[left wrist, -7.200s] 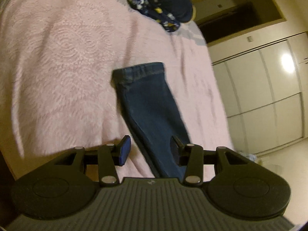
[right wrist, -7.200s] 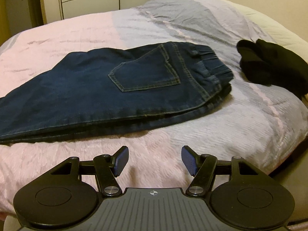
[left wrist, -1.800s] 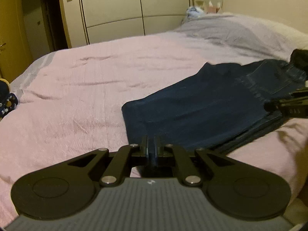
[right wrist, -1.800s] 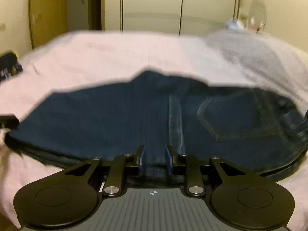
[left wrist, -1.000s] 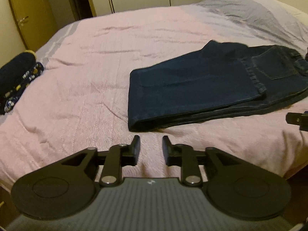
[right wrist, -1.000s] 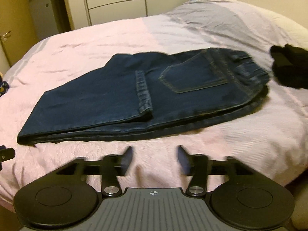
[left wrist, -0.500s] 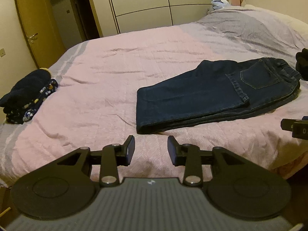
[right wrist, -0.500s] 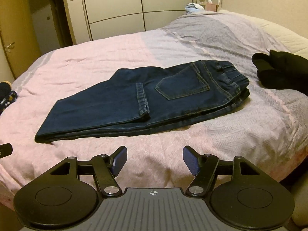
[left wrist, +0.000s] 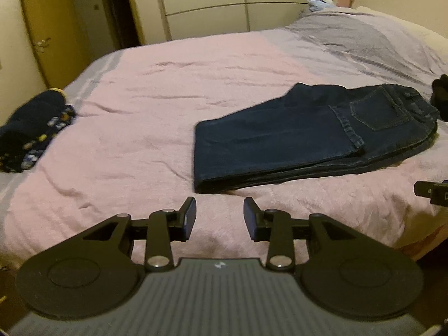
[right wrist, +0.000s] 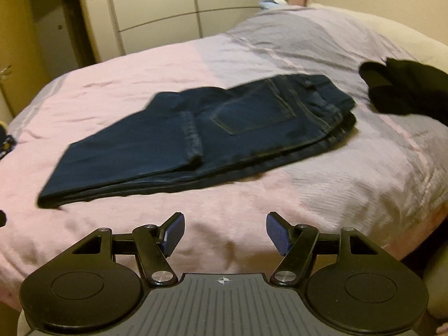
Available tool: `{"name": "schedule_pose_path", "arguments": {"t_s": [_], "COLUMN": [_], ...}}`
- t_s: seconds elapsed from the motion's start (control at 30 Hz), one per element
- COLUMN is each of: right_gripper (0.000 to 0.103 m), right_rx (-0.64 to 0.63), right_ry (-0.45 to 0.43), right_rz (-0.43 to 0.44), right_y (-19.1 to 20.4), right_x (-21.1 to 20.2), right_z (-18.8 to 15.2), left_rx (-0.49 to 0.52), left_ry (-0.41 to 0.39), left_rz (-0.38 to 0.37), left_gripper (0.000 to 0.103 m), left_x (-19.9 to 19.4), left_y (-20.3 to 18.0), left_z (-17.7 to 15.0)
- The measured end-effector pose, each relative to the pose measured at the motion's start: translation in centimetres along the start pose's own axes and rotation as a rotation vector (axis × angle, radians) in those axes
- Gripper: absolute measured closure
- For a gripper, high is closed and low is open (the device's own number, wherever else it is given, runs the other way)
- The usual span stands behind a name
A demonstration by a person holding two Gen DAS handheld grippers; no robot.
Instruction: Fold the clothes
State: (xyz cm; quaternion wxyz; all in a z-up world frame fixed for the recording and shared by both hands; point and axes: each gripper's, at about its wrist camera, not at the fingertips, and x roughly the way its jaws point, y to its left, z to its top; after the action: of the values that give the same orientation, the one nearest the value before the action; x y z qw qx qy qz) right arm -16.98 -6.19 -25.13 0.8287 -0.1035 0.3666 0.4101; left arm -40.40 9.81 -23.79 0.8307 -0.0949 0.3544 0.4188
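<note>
Denim, dark blue — the jeans (left wrist: 308,137) lie folded on the pink bedspread (left wrist: 134,117), legs doubled back over the seat so the hem sits just beside the back pocket. Waistband end points toward the grey part of the cover; the folded edge points the other way.

Left gripper (left wrist: 219,218) hovers off the near side of the jeans, close to the corner of the folded edge, not touching. Its fingers (left wrist: 188,216) are spread with only bedspread between them; they have just been opening, nothing held.

Right gripper (right wrist: 225,233) also on the near side of the jeans, more toward the middle of their length — fingers (right wrist: 277,233) wide apart, blue pads showing, nothing between them. A tip of it shows at the right edge of the left view.

Black garment (right wrist: 406,89) lies beyond the waistband end, apart from the jeans. Dark patterned bundle (left wrist: 30,131) sits well apart past the folded edge, at the bed's edge. Pale wardrobe doors (left wrist: 212,0) stand behind the jeans, beyond the bed.
</note>
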Motion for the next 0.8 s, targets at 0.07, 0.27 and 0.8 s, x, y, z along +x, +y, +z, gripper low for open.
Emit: {"name": "schedule_pose_path", "arguments": {"t_s": [0.07, 0.27, 0.8], "right_gripper": [0.035, 0.035, 0.034], "right_rx": [0.026, 0.199, 0.921], "right_ry": [0.008, -0.019, -0.168], "right_rz": [-0.024, 0.013, 0.232], "right_y": [-1.2, -6.4, -23.2], "right_x": [0.8, 2.8, 11.4], "right_z": [0.3, 1.7, 4.6], "left_rx": [0.002, 0.001, -0.076], "left_ry": [0.008, 0.033, 0.053], "left_rz": [-0.022, -0.071, -0.126], "left_gripper": [0.070, 0.070, 0.070], "left_x": [1.2, 5.0, 12.6], "left_y": [-0.2, -1.3, -1.5], "left_z": [0.4, 1.9, 4.9]}}
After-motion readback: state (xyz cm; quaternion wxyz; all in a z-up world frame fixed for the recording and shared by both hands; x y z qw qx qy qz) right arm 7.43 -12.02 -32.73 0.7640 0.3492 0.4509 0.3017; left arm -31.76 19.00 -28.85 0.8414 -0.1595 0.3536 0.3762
